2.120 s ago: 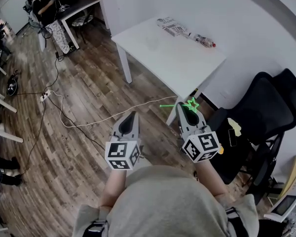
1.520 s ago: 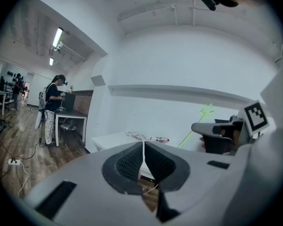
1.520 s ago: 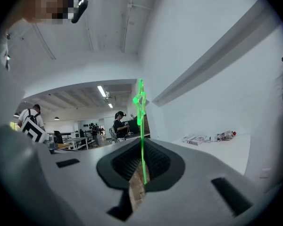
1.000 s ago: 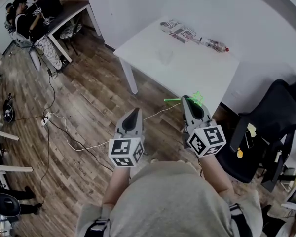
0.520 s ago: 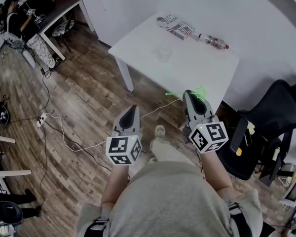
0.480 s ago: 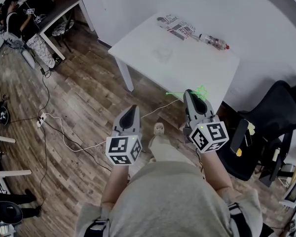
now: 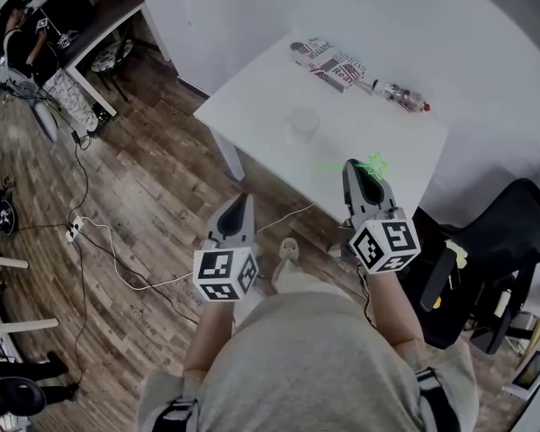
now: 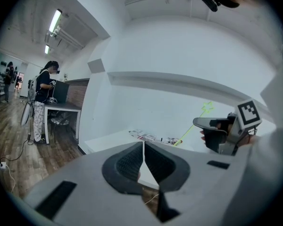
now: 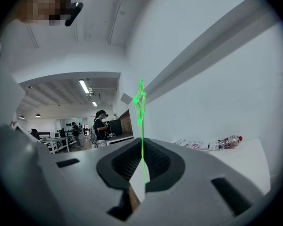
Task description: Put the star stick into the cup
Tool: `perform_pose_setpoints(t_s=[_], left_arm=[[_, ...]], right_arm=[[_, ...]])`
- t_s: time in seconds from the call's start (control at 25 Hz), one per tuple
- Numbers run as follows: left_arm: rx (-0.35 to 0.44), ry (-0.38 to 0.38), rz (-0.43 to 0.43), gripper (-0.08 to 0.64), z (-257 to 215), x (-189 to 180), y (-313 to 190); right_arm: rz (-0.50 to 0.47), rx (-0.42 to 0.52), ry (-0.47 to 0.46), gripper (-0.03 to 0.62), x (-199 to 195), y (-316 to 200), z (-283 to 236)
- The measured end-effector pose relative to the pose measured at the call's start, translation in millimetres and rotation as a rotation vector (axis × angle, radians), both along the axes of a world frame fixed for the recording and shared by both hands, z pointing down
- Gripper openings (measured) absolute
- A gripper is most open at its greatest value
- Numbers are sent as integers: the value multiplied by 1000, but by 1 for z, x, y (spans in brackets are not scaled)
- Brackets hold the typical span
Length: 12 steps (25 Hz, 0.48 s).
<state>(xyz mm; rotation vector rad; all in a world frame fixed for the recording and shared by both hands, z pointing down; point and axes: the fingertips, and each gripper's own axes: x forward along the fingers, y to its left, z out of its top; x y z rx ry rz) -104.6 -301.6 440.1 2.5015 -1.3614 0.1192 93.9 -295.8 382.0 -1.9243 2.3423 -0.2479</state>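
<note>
Green and thin, the star stick [image 9: 141,108] is clenched between the jaws of our right gripper [image 9: 142,169], its star end rising above the jaw tips. In the head view the star sits just past those tips, and the shaft runs out to the left across the near part of the white table [image 7: 261,97]. We see the clear cup [image 7: 301,124] standing upright on that table. It is farther in and apart from the stick, with nothing visible in it. Our left gripper [image 8: 143,160] is held beside the right one, lower in the head view and over the wooden floor [image 7: 153,187]. Its jaws are pressed together and grip nothing. At the table's far end a printed packet [image 7: 331,65] lies flat, and a plastic bottle [image 7: 401,94] lies on its side just beside it. To our right a black chair [image 7: 499,232] stands near the table's corner. A white cable [image 7: 130,283] trails across the floor to our left. Well beyond it a person [image 7: 18,36] stands at a dark desk [image 7: 99,16].
</note>
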Motion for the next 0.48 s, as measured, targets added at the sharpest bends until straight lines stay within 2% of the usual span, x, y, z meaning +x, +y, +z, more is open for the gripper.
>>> perform_pose_setpoints(t_s=[0.48], left_arm=[[-12, -6, -14, 14, 2, 30, -93]], right_arm=[[-22, -30, 21, 12, 30, -110, 10]])
